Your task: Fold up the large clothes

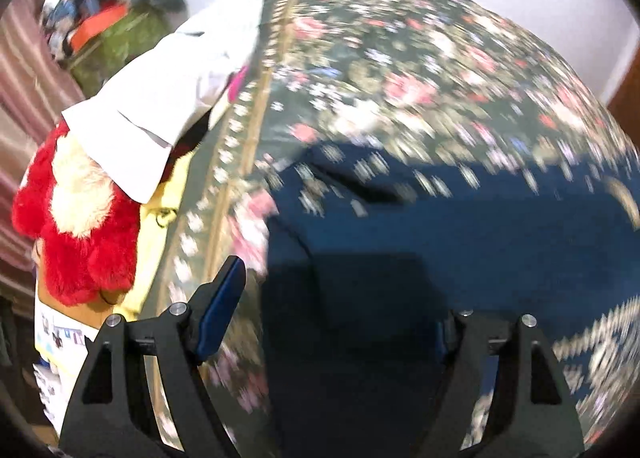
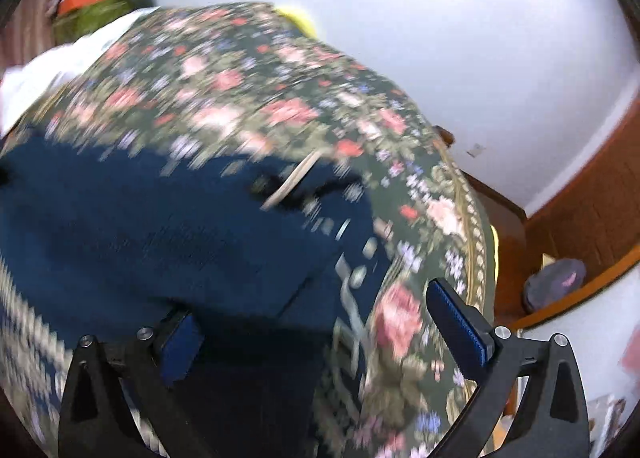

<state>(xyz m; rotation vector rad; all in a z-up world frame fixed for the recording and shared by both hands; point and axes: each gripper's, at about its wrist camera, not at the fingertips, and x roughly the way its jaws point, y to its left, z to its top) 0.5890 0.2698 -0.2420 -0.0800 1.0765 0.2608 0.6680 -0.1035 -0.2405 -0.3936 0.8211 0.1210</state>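
A dark blue garment (image 1: 460, 226) with a pale patterned trim lies spread on a bed with a dark green floral bedspread (image 1: 400, 58). It also shows in the right wrist view (image 2: 140, 226). My left gripper (image 1: 340, 298) is open, jaws wide apart, low over the garment's left part; its right finger is partly hidden by the cloth. My right gripper (image 2: 312, 318) is open over the garment's right edge, with the left finger (image 2: 180, 342) against the blue cloth. Both views are motion-blurred.
A white folded cloth (image 1: 168, 90) and a red and cream plush toy (image 1: 76, 218) lie at the bed's left edge. A green bin with clutter (image 1: 116, 34) stands beyond. In the right wrist view the bedspread (image 2: 280, 106) ends near a white wall (image 2: 480, 58) and brown wooden furniture (image 2: 580, 198).
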